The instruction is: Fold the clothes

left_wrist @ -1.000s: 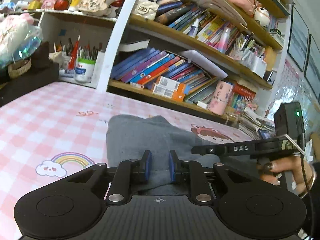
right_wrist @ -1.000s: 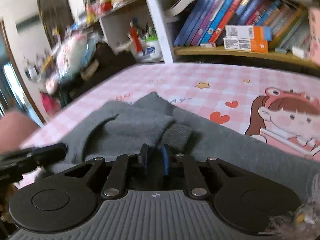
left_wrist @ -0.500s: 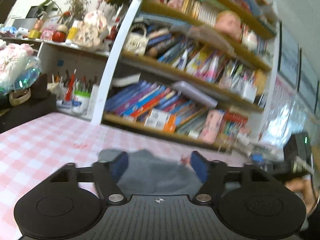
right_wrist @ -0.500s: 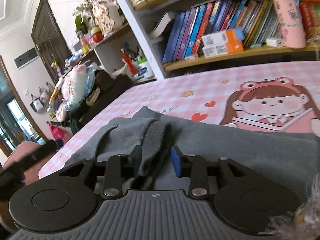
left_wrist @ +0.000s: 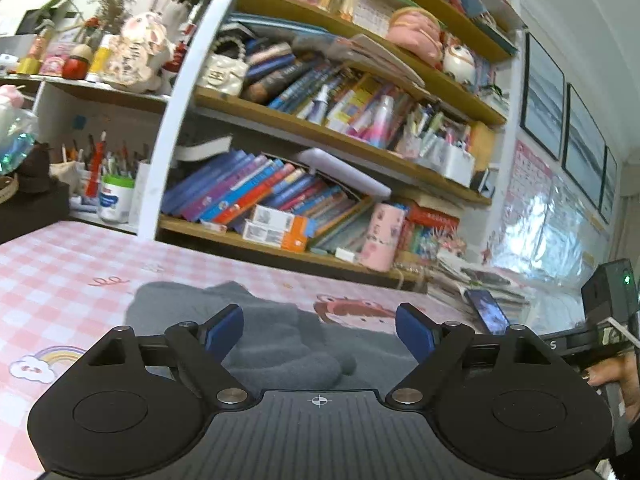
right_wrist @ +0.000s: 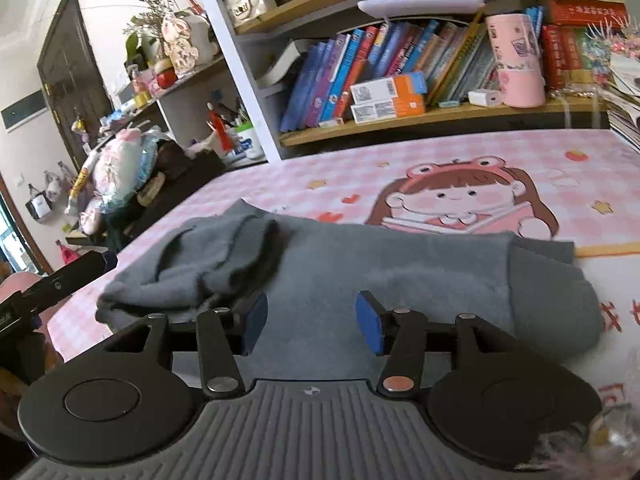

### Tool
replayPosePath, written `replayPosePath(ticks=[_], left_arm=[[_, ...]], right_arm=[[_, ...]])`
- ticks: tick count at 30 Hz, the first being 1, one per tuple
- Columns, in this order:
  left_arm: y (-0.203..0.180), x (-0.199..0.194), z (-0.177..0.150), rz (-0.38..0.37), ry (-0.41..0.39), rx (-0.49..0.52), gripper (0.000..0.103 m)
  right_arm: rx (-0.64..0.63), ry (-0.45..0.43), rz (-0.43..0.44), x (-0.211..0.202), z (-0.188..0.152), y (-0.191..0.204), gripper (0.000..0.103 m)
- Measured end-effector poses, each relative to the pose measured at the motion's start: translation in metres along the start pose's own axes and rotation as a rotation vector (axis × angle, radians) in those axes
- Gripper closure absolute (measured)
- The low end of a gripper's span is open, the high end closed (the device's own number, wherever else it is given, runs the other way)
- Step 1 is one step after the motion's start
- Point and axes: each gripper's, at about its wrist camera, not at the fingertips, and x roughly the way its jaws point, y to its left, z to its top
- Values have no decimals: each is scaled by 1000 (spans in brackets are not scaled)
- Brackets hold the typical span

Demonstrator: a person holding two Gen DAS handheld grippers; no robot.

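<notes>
A grey knit garment (right_wrist: 360, 264) lies partly folded on the pink checked table cover (right_wrist: 460, 156), with a sleeve bunched on top at its left end (right_wrist: 224, 252). In the left wrist view the same garment (left_wrist: 272, 340) lies just beyond my left gripper (left_wrist: 320, 332), whose jaws are opening wide with nothing gripped. My right gripper (right_wrist: 310, 320) hovers over the garment's near edge, its jaws opening and its blue pads clear of the cloth. The right gripper and the hand holding it show at the right edge (left_wrist: 600, 344).
A crowded bookshelf (left_wrist: 320, 184) runs along the table's far side, with a pink cup (left_wrist: 380, 240) and a pen pot (left_wrist: 116, 200) on it. A phone (left_wrist: 488, 312) rests on stacked papers at the right. The cover carries a cartoon girl print (right_wrist: 460, 204).
Both grippers were shut on the grey cloth and have let go. Their jaws have spread and both have pulled back from the garment, which now lies flat.
</notes>
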Motion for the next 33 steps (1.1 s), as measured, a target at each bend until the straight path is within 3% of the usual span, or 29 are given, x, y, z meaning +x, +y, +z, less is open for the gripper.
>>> replayPosePath(ticks=[5, 13, 19, 25, 33], left_arm=[[-8, 3, -4, 23, 22, 58, 9], [-5, 4, -7, 31, 34, 38, 8], [-5, 3, -6, 33, 29, 44, 7], [-9, 6, -6, 27, 33, 69, 5], [-15, 4, -7, 32, 32, 113, 4]], right_arm=[[8, 6, -30, -9, -6, -10, 52], [30, -32, -111, -30, -6, -29, 50], [35, -55, -194, -46, -2, -44, 42], [85, -19, -251, -50, -7, -63, 37], [158, 41, -243, -50, -13, -77, 34]])
